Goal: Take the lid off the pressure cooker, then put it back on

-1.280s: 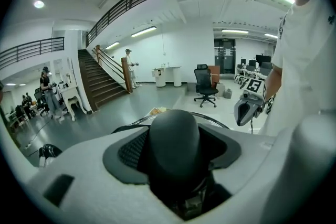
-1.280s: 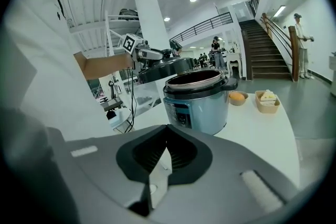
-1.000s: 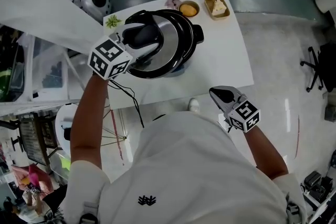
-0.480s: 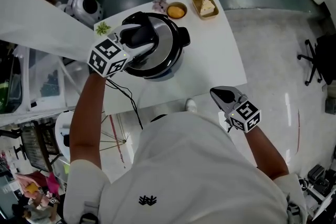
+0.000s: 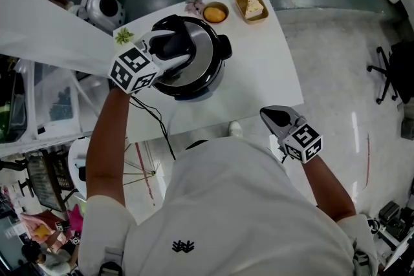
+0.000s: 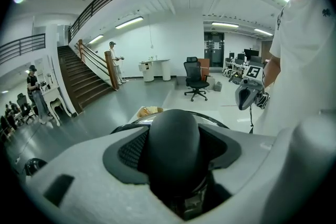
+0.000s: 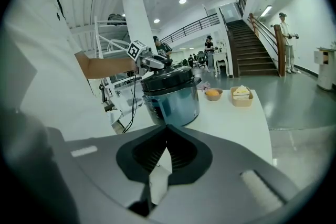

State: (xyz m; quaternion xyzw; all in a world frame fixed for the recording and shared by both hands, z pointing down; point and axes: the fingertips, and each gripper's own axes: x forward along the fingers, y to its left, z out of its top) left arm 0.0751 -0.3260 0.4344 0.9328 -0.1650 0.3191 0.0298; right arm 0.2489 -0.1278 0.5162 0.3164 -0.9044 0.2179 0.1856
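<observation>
The pressure cooker (image 5: 206, 77) stands at the back left of the white table (image 5: 259, 74). Its steel lid (image 5: 202, 48) lies level on the pot. My left gripper (image 5: 173, 48) is shut on the lid's black handle (image 5: 169, 41). In the left gripper view both pads hug that dark rounded handle (image 6: 173, 139), which hides the lid beneath. My right gripper (image 5: 275, 116) is shut and empty, hanging off the table's front right corner. From the right gripper view the cooker (image 7: 173, 99) shows beyond its shut jaws, with the left gripper (image 7: 152, 62) on top.
Behind the cooker sit a small bowl with an orange thing (image 5: 215, 11), a tray of pale food (image 5: 252, 6), a pink flower (image 5: 194, 4) and a green sprig (image 5: 124, 35). A black cable (image 5: 158, 123) drops off the table's front. An office chair (image 5: 394, 74) stands far right.
The lid, a second ago offset to the left of the pot and tilted, has come down level onto the cooker with the left gripper still on its handle. The right gripper stays shut.
</observation>
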